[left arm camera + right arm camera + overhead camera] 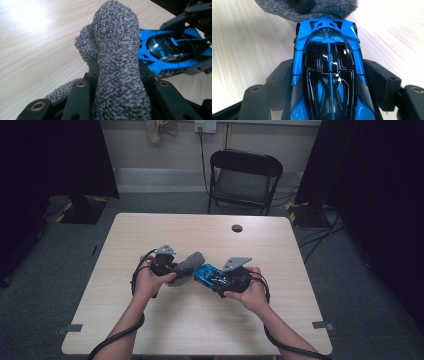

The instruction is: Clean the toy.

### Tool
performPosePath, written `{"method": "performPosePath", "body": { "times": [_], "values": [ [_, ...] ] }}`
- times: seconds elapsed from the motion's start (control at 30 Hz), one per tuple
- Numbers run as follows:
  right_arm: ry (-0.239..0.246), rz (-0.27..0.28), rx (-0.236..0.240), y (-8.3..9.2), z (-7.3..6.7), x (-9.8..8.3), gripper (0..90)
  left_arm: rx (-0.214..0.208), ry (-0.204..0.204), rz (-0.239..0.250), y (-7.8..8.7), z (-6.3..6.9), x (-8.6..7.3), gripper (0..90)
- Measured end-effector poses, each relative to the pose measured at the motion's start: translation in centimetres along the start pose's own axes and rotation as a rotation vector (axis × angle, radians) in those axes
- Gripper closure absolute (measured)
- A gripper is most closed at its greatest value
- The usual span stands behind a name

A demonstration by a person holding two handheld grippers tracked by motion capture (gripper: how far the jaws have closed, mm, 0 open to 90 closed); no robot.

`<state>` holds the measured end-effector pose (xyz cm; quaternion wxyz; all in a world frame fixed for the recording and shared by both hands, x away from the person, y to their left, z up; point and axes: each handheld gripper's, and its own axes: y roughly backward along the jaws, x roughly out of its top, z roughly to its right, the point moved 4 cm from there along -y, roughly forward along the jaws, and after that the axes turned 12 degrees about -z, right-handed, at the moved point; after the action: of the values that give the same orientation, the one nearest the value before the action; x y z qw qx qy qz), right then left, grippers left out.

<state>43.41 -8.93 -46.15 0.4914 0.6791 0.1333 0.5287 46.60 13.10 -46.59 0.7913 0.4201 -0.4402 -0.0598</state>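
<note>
The left gripper (172,270) clamped a grey cloth (117,62); the right gripper (222,279) gripped a blue car (328,72) (touching the cloth) above the table (200,330).

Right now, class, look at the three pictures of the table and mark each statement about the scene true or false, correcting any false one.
1. The left gripper is shut on a grey cloth. True.
2. The right gripper holds a red toy car. False: the toy car between its jaws is blue and black.
3. The cloth meets one end of the car. True.
4. A folding chair stands beyond the far edge of the table. True.
5. The car lies loose on the table, away from both grippers. False: the right gripper's jaws clamp its sides.
</note>
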Motion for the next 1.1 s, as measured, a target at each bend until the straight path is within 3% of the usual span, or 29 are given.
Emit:
{"method": "performPosePath", "body": {
  "times": [0.23, 0.43, 0.5, 0.57, 0.63, 0.67, 0.8, 1.1],
  "values": [
    [-0.010, -0.011, -0.008, 0.0, 0.4, 0.1, 27.9, -0.007, -0.008, -0.011, 0.2, 0.3, -1.2, 64.3],
    [-0.035, -0.023, -0.026, 0.0, 1.2, -0.1, 27.9, -0.043, -0.048, -0.040, 0.4, 0.9, -2.6, 64.4],
    [-0.055, -0.019, -0.030, 0.1, 1.7, -0.2, 27.9, -0.026, -0.057, -0.066, 0.6, 0.9, -3.1, 64.3],
    [-0.061, -0.015, -0.027, 0.3, 1.9, -0.2, 27.9, 0.070, -0.017, -0.086, 0.8, -0.2, -3.5, 64.3],
    [-0.064, -0.001, -0.033, 0.6, 1.9, 0.0, 27.9, 0.126, 0.027, -0.066, 0.9, -1.0, -3.7, 64.3],
    [-0.062, 0.007, -0.026, 0.9, 1.8, 0.3, 27.9, 0.178, 0.032, -0.058, 0.7, -1.5, -3.7, 64.3],
    [-0.059, 0.027, -0.029, 1.4, 1.7, 1.0, 27.9, 0.207, -0.001, -0.059, -0.2, -1.1, -3.2, 64.3],
    [-0.075, 0.039, -0.016, 1.3, 1.3, 2.6, 27.9, 0.120, -0.052, 0.016, -2.6, 1.9, -1.3, 64.5]
  ]
}}
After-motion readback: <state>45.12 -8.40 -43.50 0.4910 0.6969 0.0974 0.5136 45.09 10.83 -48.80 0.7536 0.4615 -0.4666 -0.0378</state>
